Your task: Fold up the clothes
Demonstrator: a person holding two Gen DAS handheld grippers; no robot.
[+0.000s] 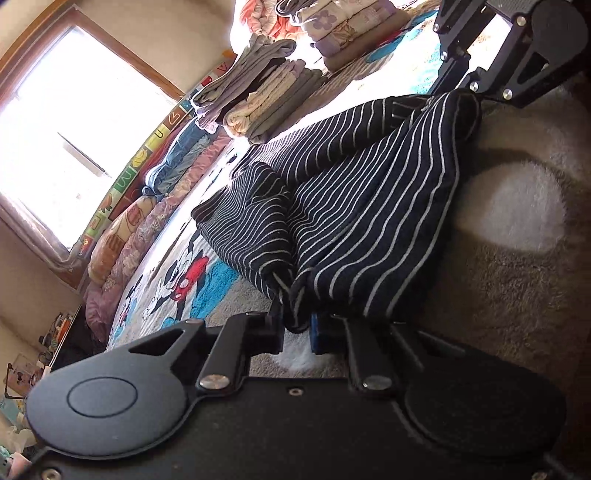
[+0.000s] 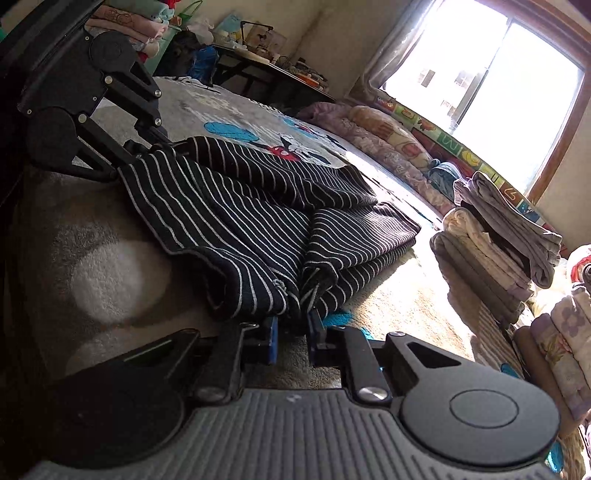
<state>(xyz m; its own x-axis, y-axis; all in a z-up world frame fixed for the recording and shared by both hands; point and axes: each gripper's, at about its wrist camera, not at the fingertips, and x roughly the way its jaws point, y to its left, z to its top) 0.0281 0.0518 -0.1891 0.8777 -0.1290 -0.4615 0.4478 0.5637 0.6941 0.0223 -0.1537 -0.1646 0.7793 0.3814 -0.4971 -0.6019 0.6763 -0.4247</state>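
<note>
A dark garment with thin white stripes (image 1: 351,192) (image 2: 240,206) lies partly folded on a cartoon-print blanket (image 1: 177,280) (image 2: 240,114). My left gripper (image 1: 297,325) is shut on a bunched edge of it at the bottom of the left wrist view. In the right wrist view the left gripper (image 2: 147,149) appears at the upper left, clamped on that far corner. My right gripper (image 2: 293,325) is shut on the near edge, where two folds meet. From the left wrist view the right gripper (image 1: 448,94) shows at the upper right, holding the opposite corner.
A stack of folded grey and cream clothes (image 1: 266,99) (image 2: 491,251) stands beside the garment, with a purple floral stack (image 1: 343,26) (image 2: 565,343) further along. Rolled quilts (image 1: 147,210) (image 2: 388,140) line the wall under the window. A cluttered desk (image 2: 266,66) stands beyond the blanket.
</note>
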